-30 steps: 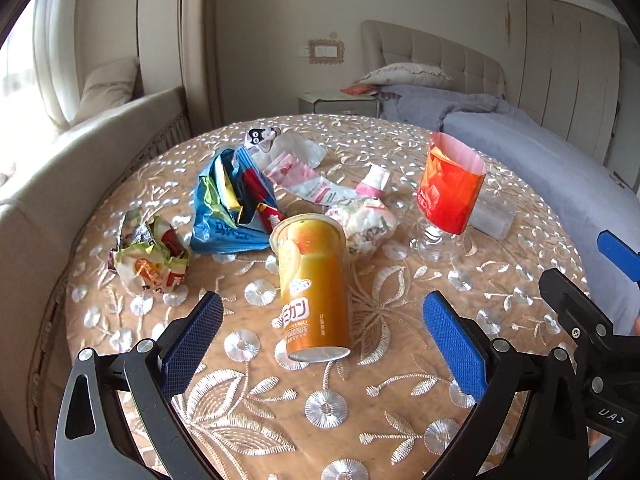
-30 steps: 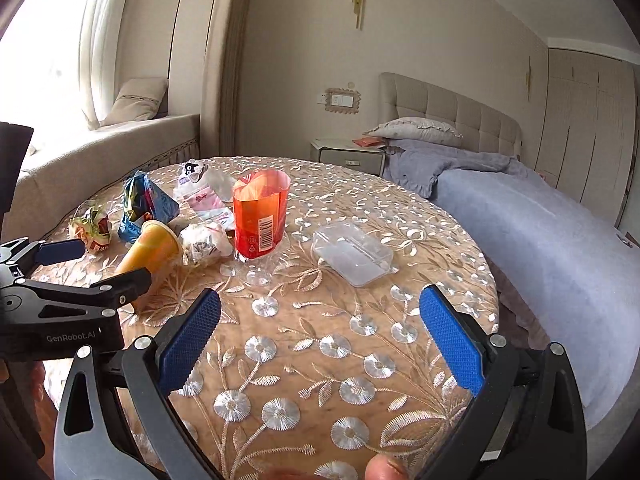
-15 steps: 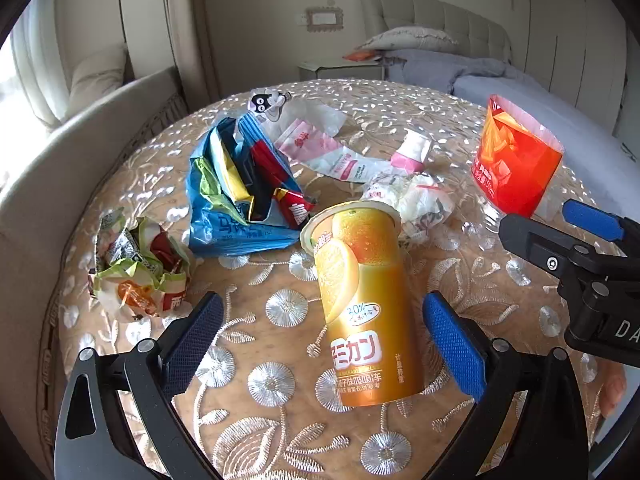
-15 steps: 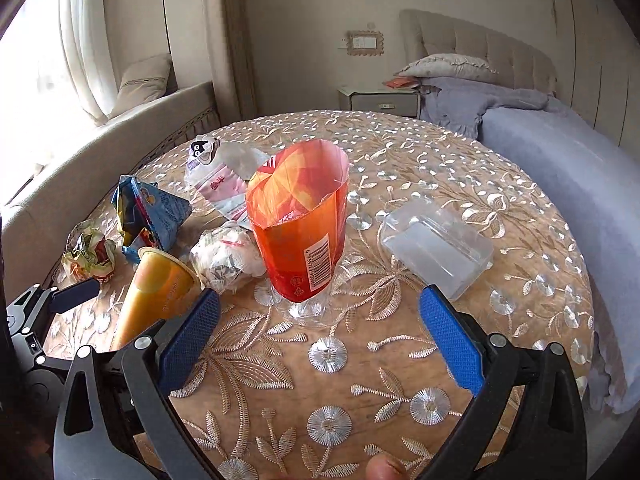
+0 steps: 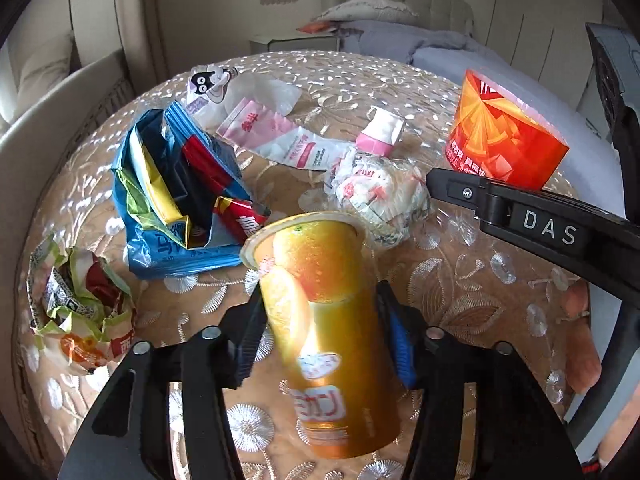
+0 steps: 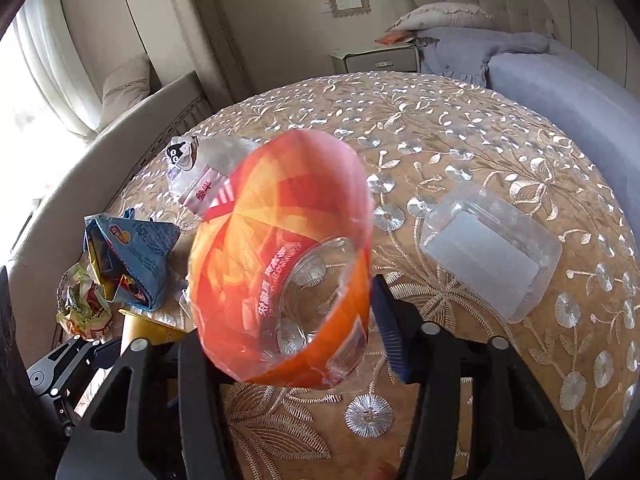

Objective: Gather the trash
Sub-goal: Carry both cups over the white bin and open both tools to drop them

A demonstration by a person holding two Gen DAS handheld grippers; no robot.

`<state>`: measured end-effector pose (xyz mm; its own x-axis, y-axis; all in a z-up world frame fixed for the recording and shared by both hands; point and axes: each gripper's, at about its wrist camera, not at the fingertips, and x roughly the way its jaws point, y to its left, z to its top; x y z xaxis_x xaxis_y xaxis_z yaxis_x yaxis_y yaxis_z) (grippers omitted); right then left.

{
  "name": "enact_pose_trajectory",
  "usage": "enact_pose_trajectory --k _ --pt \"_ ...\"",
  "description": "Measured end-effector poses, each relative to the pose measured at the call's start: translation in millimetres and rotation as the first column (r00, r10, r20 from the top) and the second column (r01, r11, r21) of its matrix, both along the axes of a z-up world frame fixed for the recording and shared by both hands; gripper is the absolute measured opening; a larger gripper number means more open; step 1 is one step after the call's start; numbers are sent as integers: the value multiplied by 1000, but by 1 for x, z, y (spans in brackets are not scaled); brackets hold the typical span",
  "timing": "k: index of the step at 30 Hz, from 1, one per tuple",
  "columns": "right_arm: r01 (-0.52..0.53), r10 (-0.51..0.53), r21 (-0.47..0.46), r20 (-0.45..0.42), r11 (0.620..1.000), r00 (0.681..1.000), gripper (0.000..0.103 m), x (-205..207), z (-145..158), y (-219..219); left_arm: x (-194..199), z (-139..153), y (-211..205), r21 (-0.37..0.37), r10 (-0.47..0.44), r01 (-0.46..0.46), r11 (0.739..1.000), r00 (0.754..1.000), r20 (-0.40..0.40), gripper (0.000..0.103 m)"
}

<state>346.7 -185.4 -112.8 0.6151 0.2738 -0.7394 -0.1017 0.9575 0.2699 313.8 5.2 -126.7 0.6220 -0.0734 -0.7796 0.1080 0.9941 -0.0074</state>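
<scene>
Two claws, each clamped on a piece of trash above a round counter [image 6: 480, 128] draped in gold embroidered cloth. Left claw [image 5: 320, 320], jaws just closed in from wide, pads pressed against both sides of a tall orange juice cup [image 5: 324, 320], rim tilted away toward the middle of the litter. Right claw [image 6: 288, 320], jaws likewise just drawn in, gripping a cut-off clear bottle with an orange-red label [image 6: 280, 260], open mouth tipped toward the camera.

Around the juice cup, seen from the left wrist: blue snack bag [image 5: 176, 200] stuffed with wrappers just beyond and to its left; crumpled green-and-red wrapper [image 5: 80, 312] further left, near the counter edge; balled white wrapper [image 5: 376, 196] just beyond and to its right; small pink-and-white carton [image 5: 382, 132] past that ball; pink-and-white sachet [image 5: 280, 136] and clear bag with a cartoon face [image 5: 224, 88] at the far side of the pile. Labelled bottle to the cup's right, well apart, behind the right claw's black arm.

Clear plastic clamshell box [image 6: 492, 256] lying flat on the cloth, on the far side of the bottle from the cup. Bed with grey-blue cover [image 6: 560, 80] and nightstand [image 6: 376, 60] beyond the counter.
</scene>
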Motion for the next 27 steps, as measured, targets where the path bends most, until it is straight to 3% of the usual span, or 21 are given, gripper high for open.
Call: enact_pose_trajectory --k 3,7,12,19,27 --pt "-2 2 21 18 1000 1000 43 -14 6 -7 -6 5 3 -6 26 -26 1000 999 38 43" --pt "9 -3 -58 106 998 994 43 -47 23 -17 -34 18 -1 4 59 -60 998 990 128 43" --pt "-8 24 -93 167 996 986 43 -96 44 -31 -76 41 -12 -8 53 -53 999 973 223 43" --pt "8 27 -125 275 992 961 43 -160 83 -63 -122 72 -55 4 -32 33 999 945 326 43" --pt "124 -47 -187 370 974 928 43 -218 106 -110 -150 89 -122 8 -158 168 986 908 388 43"
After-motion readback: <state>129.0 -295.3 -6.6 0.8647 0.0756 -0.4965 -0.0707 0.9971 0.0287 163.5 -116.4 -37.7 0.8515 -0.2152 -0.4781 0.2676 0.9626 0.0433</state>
